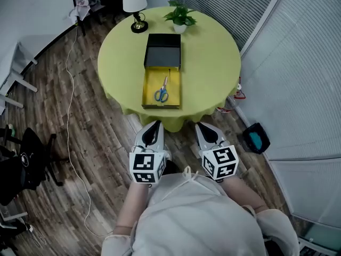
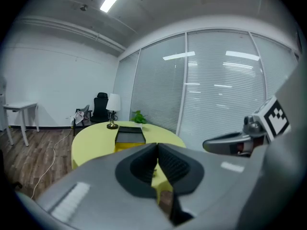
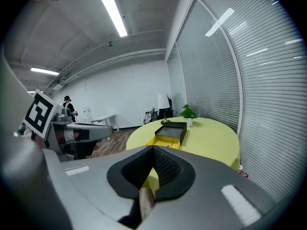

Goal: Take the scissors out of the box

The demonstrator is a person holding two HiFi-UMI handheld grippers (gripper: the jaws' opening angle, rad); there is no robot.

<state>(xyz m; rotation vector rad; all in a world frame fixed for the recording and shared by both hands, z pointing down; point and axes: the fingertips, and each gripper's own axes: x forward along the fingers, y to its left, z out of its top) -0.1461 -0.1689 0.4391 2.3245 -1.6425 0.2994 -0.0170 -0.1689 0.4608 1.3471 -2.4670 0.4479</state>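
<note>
In the left gripper view and the right gripper view, the grey bodies of my own tongs cover the near part of the box (image 1: 146, 89). The scissors (image 1: 162, 91) cannot be seen there. Only the black cover (image 1: 163, 49) and a strip of the yellow tray (image 2: 125, 146) show above them.

The head view shows the scissors clearly. They have blue handles and lie inside the yellow tray, with the handles towards me. The tray sticks out of the black cover on the round yellow tabletop (image 1: 213, 63).

My left tongs (image 1: 154, 124) and my right tongs (image 1: 201, 126) are both clenched, with nothing between the pads. They hang side by side over the wooden floor (image 1: 90, 143), just before the table edge. They point towards the box, which is well apart from them. My clothing hides my forearms.
</note>
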